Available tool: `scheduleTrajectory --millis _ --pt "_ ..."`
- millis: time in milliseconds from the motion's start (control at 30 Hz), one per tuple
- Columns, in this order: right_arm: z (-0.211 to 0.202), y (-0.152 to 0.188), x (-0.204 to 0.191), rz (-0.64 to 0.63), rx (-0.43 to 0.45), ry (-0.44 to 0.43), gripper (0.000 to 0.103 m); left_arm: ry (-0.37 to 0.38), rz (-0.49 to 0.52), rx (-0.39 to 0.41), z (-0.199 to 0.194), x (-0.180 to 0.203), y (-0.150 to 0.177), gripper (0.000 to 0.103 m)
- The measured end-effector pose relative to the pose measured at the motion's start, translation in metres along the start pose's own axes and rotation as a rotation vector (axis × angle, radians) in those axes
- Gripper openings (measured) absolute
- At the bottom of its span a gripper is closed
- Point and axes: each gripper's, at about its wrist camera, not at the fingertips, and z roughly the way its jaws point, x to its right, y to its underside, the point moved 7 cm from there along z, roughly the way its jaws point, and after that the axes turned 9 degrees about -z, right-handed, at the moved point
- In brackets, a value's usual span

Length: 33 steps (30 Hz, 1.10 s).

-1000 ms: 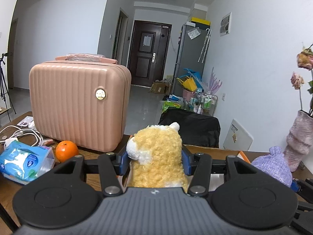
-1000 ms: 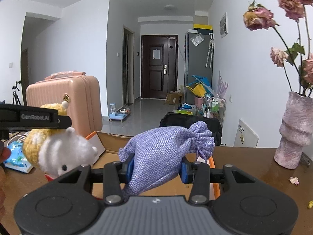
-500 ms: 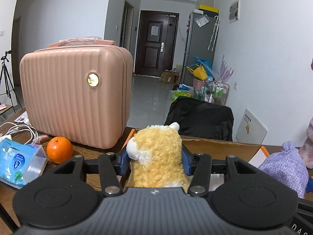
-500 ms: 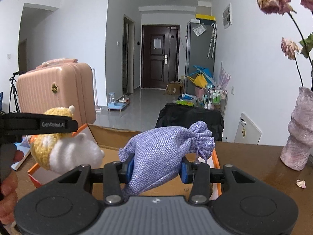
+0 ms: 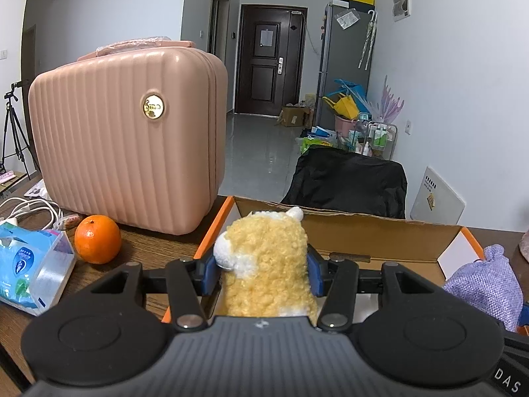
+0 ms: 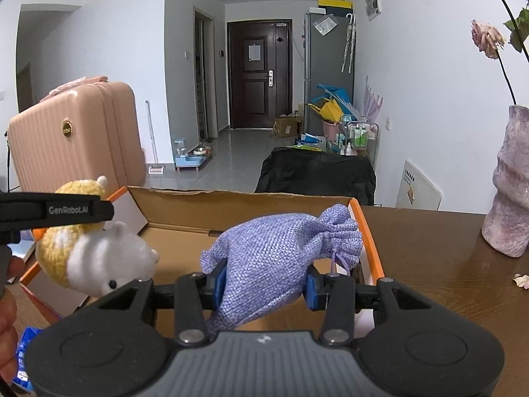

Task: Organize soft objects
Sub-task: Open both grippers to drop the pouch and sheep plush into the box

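Left tongs [image 5: 263, 273] pinch a fluffy yellow and white plush toy [image 5: 266, 264] between their blue pads. Right tongs [image 6: 264, 281] pinch a soft purple woven drawstring pouch [image 6: 281, 251] the same way. Both soft things hang over an open brown cardboard box with orange edges [image 6: 231, 206], which sits right in front of the two tongs. From the right tongs, the plush toy [image 6: 96, 258] shows off to the left, with its white face turned this way and the black arm of the left tongs [image 6: 56, 211] across the top of it. Part of a hand [image 6: 8, 314] shows at the far left edge.

All of this sits on a dark brown wooden bench [image 6: 446, 281]. To the left of the left tongs are a round orange fruit [image 5: 97, 240], a blue pack of wipes [image 5: 29, 268] and some white cables [image 5: 31, 206]. Behind the fruit stands a big pink ribbed hard case [image 5: 129, 142]. To the right of the right tongs is a tall bumpy purple vase [image 6: 509, 198] with dry pink flowers [image 6: 487, 39], and a few fallen petals [image 6: 522, 279] lie on the wood.

Past the box is a black chair back [image 5: 347, 182]. Farther off, the room has a shiny grey floor [image 5: 261, 152], white walls, a dark brown door [image 5: 269, 63] and a grey fridge [image 5: 345, 66].
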Motion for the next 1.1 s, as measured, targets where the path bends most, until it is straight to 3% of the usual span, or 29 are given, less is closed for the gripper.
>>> scheduleTrajectory --millis 100,167,200,233,267,300,367,667,1100 --pt "0.000 0.000 0.001 0.003 0.011 -0.007 0.048 0.011 0.002 -0.005 -0.001 0.001 0.000 0.056" --pt "-0.001 0.001 0.001 0.000 0.016 -0.009 0.059 0.016 -0.005 -0.004 -0.004 0.001 0.000 0.065" --pt "0.000 0.001 0.002 -0.002 0.014 -0.011 0.062 0.019 -0.004 0.000 -0.005 0.001 0.000 0.075" --pt "-0.001 0.003 0.003 -0.003 0.012 -0.005 0.071 0.016 -0.006 0.008 -0.007 0.000 -0.001 0.087" --pt "-0.002 0.003 0.004 -0.004 0.011 0.000 0.085 0.010 -0.008 0.016 -0.010 -0.001 -0.003 0.091" --pt "-0.002 0.003 0.005 -0.003 0.008 0.006 0.091 0.003 -0.009 0.026 -0.013 -0.003 -0.004 0.099" --pt "-0.004 0.003 0.009 0.005 0.010 0.026 0.100 -0.001 -0.003 0.036 -0.017 -0.003 -0.007 0.103" --pt "-0.009 0.001 0.018 0.020 0.015 0.068 0.103 -0.013 0.028 0.021 -0.025 -0.003 -0.010 0.103" --pt "-0.041 -0.004 0.019 -0.011 0.066 0.086 0.103 0.044 0.057 0.040 -0.060 -0.009 -0.010 0.103"
